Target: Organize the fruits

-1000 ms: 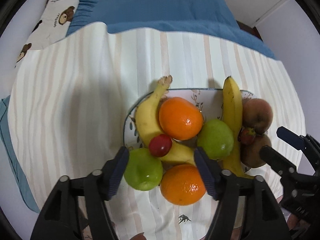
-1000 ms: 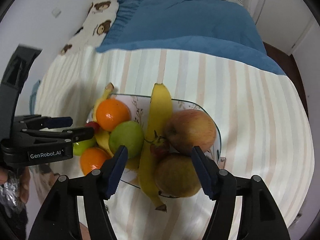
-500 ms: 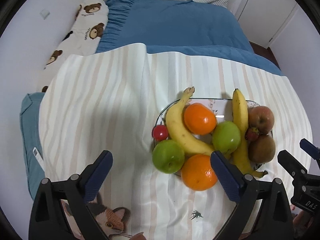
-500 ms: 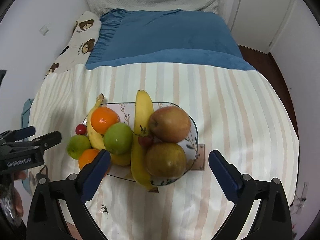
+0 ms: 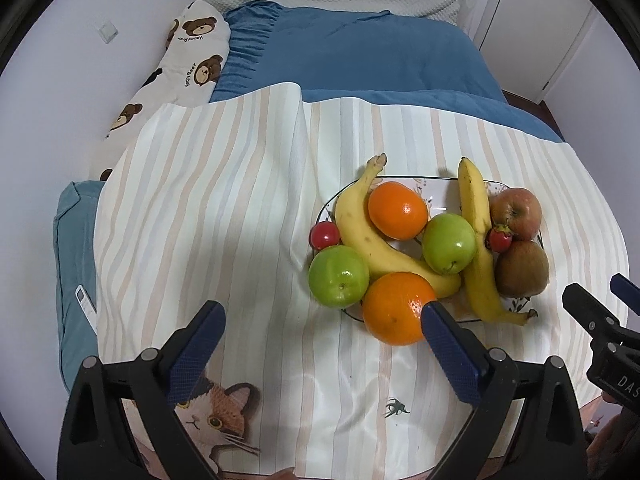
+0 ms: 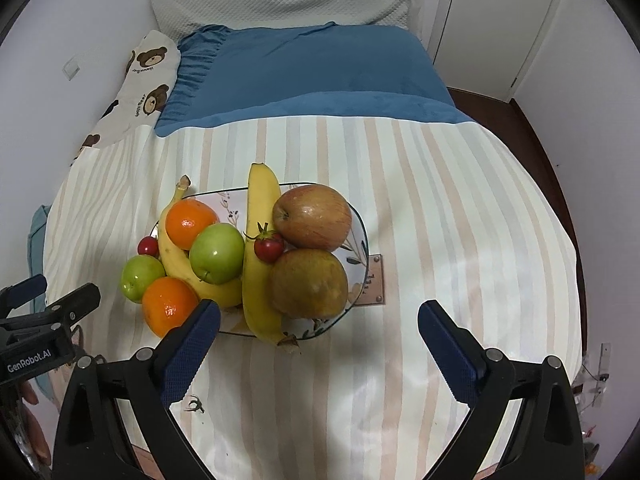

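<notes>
A home bedroom: a bed under a blue quilted blanket (image 6: 312,76), a white teddy-bear-print pillow (image 5: 176,64) at its left, a white closet door (image 6: 500,20) beyond its right.

**Glossy fruit, matt cloth**

The striped cloth (image 6: 420,240) looks like soft, matt woven fabric, lightly creased. The blue blanket (image 6: 320,68) has a velvety nap, and the quilted pillow (image 6: 280,0) shows a dimpled texture. The plate (image 6: 360,240) is glazed ceramic with a printed leaf pattern. The oranges (image 5: 398,210) have a pebbled, shiny peel; the green apples (image 5: 338,276) are smooth and glossy. The brown pear (image 6: 308,282) looks dull and rough-skinned. The gripper fingers (image 6: 192,344) carry blue textured rubbery pads on matt black plastic.
</notes>
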`<state>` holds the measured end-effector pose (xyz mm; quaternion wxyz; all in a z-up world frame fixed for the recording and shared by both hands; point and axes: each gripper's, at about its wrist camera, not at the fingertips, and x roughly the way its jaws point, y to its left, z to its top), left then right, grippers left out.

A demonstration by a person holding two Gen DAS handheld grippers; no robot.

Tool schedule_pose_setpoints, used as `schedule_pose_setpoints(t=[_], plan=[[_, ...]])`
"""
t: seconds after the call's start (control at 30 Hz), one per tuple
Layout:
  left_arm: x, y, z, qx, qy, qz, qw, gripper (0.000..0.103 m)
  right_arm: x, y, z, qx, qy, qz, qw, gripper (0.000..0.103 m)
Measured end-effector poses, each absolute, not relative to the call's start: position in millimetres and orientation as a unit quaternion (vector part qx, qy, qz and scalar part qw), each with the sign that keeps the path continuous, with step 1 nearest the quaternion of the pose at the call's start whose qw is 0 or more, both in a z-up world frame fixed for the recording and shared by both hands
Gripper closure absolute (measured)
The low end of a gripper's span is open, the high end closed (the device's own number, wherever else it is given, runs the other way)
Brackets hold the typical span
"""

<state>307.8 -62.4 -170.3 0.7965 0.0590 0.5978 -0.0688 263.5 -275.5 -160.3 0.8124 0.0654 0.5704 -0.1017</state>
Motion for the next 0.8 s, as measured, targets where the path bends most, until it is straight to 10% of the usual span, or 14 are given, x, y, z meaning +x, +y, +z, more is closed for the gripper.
schedule_pose_setpoints(t=[0.8], plan=[[177,-55,-27,0.053,0.466,-0.084,0.879,0.003,138,-259,-9,0.065,0.444,-0.099,0.888,0.002]])
